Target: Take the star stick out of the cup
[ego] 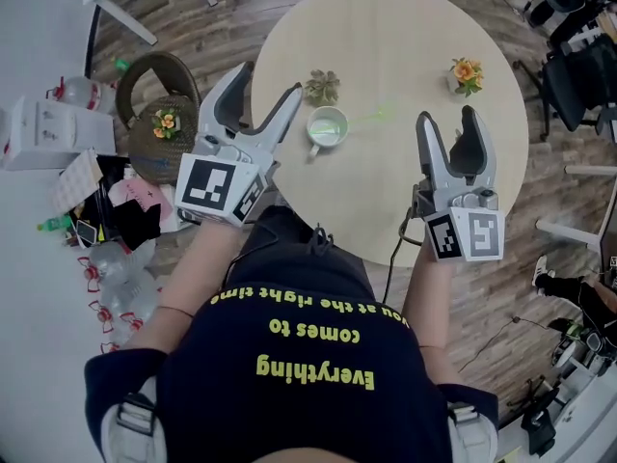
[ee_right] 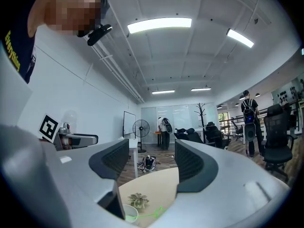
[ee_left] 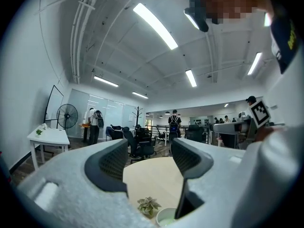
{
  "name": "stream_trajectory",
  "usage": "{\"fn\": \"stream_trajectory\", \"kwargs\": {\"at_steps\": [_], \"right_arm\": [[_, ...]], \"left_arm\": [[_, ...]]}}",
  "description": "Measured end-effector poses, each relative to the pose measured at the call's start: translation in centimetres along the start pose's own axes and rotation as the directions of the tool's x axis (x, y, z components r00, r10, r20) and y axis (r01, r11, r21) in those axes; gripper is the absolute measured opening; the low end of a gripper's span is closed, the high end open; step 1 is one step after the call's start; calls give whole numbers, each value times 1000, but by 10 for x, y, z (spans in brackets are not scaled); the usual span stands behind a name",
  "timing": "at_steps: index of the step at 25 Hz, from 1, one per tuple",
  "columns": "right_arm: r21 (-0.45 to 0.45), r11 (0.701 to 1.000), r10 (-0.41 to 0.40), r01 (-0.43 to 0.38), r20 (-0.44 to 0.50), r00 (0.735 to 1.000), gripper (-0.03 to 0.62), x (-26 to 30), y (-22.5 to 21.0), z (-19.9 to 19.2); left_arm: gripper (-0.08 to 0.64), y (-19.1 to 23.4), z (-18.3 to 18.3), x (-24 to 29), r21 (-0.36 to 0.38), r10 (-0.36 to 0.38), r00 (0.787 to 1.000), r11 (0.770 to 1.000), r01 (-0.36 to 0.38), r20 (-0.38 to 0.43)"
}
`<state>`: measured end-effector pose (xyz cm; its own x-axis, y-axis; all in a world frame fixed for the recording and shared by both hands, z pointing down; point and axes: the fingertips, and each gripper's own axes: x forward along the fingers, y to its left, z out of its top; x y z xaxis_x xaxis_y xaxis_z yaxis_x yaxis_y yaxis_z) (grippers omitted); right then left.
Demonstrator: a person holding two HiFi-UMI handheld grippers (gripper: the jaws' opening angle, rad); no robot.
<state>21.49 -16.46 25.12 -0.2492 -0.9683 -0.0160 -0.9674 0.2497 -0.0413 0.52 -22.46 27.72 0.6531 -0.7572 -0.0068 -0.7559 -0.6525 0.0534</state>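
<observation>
Head view: a person holds the left gripper (ego: 270, 78) at the left edge of the round table (ego: 386, 27) and the right gripper (ego: 446, 114) over its near right edge, both unclenched and empty. The cup (ego: 328, 126) stands left of the table's centre, with the faint green star stick (ego: 378, 115) just to its right.

Left gripper view: jaws apart, framing bare tabletop; the cup (ee_left: 166, 217) sits below.

Right gripper view: jaws apart, with the star stick (ee_right: 152, 213) low beside the cup (ee_right: 129, 213).

Matt wooden table (ego: 386, 46) holds a smooth cup (ego: 327, 126)
</observation>
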Motion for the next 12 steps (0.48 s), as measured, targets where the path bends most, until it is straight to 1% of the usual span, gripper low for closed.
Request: {"fn": "stream_trajectory", "kwargs": {"at_steps": [2,4,12], "right_arm": [[11,1000,-13,13,-4,1000,296,7,-2,-2],[18,1000,-18,19,-13,1000,296,15,-2,-5],[31,999,-43,45,-67,997,296,33,-15,-31]], "left_arm": [[295,5,3,9,-2,-19,1000,1000,20,12],[306,10,2,17,-1,-32,999,999,32,4],[337,18,-23,42,-32,-53,998,998,51,-32]]}}
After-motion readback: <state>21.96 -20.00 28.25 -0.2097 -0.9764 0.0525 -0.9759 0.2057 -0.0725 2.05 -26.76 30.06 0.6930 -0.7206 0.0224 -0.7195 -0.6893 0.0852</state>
